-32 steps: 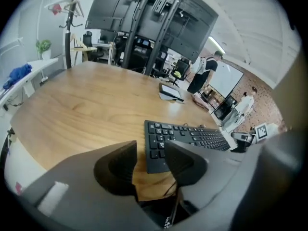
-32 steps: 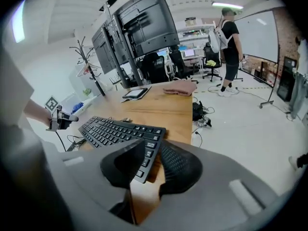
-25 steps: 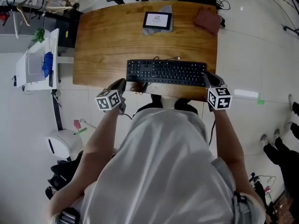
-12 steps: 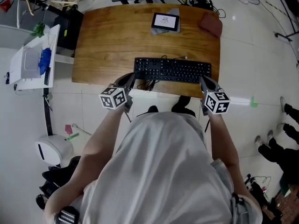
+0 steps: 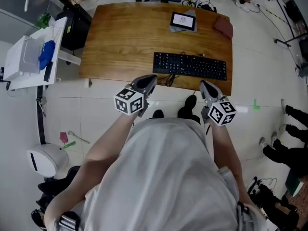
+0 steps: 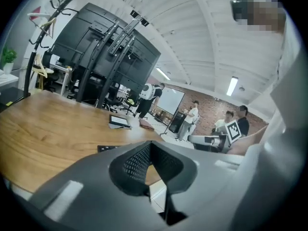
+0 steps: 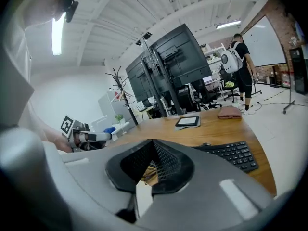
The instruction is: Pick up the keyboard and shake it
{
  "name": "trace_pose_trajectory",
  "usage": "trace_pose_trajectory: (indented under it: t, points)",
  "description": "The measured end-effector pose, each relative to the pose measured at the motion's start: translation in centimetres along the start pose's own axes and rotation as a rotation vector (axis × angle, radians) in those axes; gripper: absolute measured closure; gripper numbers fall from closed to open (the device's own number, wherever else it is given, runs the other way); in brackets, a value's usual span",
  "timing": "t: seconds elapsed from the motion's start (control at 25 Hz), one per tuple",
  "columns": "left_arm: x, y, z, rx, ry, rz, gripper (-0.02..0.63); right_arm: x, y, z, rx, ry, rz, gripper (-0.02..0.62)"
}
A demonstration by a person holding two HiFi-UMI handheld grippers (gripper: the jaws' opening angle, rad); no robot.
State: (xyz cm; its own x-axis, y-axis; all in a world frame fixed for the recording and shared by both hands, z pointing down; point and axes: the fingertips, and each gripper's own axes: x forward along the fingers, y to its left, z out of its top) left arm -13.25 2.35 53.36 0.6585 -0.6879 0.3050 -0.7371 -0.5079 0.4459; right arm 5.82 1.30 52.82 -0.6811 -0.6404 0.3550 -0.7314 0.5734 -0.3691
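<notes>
The black keyboard (image 5: 190,65) lies flat on the wooden table (image 5: 120,37), close to its near edge, with a cable bunched at its near left side. My left gripper (image 5: 149,79) hangs just off the table's near edge, short of the keyboard's left end, its jaws shut on nothing. Off that same edge, below the keyboard's right end, my right gripper (image 5: 203,84) is also shut and empty. The right gripper view shows the keyboard (image 7: 231,154) beyond the shut jaws of the right gripper (image 7: 153,146). Only a sliver of the keyboard (image 6: 107,148) shows past the left gripper (image 6: 150,147).
A tablet (image 5: 183,20) on a grey cloth and a maroon cloth (image 5: 224,27) lie at the table's far side. A white side stand (image 5: 33,57) with a blue item stands to the left. Cables trail behind the table, and people stand at the right.
Both grippers have drawn back from the keyboard's two ends to just off the table's near edge. The keyboard still lies on the table.
</notes>
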Motion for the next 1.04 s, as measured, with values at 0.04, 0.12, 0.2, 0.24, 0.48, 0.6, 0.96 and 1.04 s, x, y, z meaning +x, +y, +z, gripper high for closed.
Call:
trace_pose_trajectory:
  t: [0.04,0.12,0.2,0.24,0.48,0.6,0.96,1.04]
  points:
    - [-0.4,-0.6,0.2,0.012,-0.008,-0.024,0.606,-0.1,1.3,0.3,-0.014,-0.017,0.012,0.594]
    - [-1.2,-1.6,0.3,0.037,-0.022,-0.063,0.606,-0.4,3.7,0.7,-0.042,-0.043,0.029,0.594]
    - [-1.8,-2.4,0.6,0.061,-0.038,-0.094,0.606,-0.7,5.7,1.3,-0.062,-0.067,0.043,0.594]
    - [-2.1,-2.8,0.7,0.071,-0.046,-0.106,0.606,-0.9,6.6,1.6,-0.07,-0.077,0.051,0.594]
    - [-3.1,-5.0,2.3,0.133,-0.085,-0.174,0.606,-1.0,10.6,2.8,-0.127,-0.101,0.088,0.594]
    - [-3.5,-5.6,2.9,0.155,-0.094,-0.194,0.606,-1.0,12.1,2.9,-0.141,-0.107,0.099,0.594]
    - [-4.2,-4.5,3.3,0.149,-0.1,-0.187,0.606,-0.4,13.8,3.3,-0.16,-0.113,0.119,0.594]
    - [-4.2,-4.4,3.1,0.146,-0.095,-0.189,0.606,-0.4,14.1,3.2,-0.155,-0.112,0.119,0.594]
